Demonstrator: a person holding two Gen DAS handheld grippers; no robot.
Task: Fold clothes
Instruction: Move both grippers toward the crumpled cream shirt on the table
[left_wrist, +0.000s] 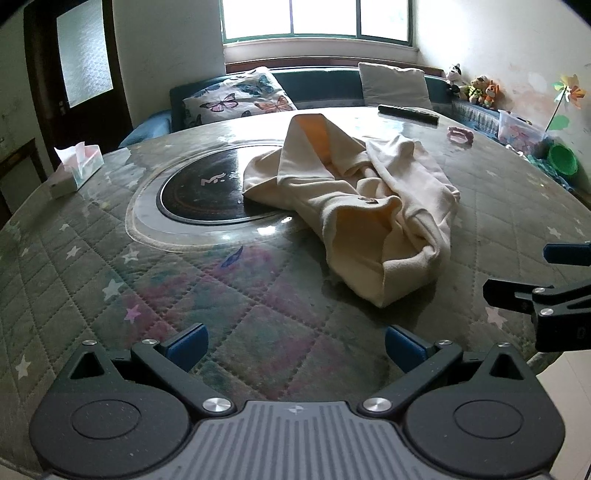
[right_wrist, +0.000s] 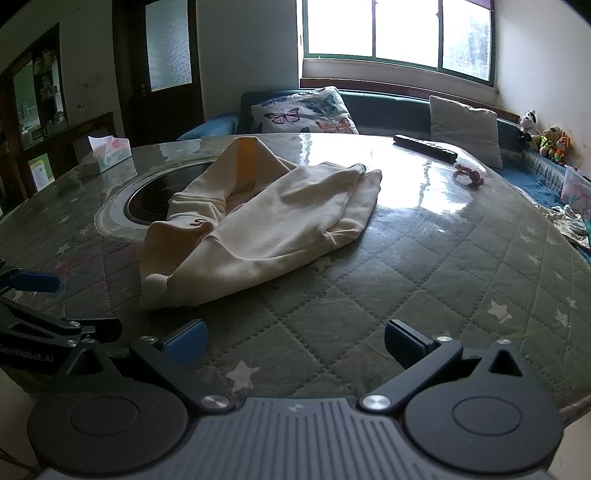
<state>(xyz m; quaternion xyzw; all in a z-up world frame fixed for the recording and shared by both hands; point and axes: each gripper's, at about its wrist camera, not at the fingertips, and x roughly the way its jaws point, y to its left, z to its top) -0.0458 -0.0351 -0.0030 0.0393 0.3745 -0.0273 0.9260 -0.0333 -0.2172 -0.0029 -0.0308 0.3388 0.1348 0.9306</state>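
Cream garment (left_wrist: 354, 206) lies crumpled mid-worktop (left_wrist: 258, 314), partly over the dark round inset (left_wrist: 199, 195). Both my left claw (left_wrist: 295, 341) and right claw (right_wrist: 295, 341) hang wide and empty, short of it. I should pinch two hem corners and spread it flat first. It looks soft, thick, orange-lined.

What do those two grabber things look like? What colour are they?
Both match. The left gripper and right gripper have black link arms with silver screws, two round black discs, a ribbed grey middle and blue fingertips. The left one's side carries white lettering, cut off at the frame edge. No cables or sleeves show.
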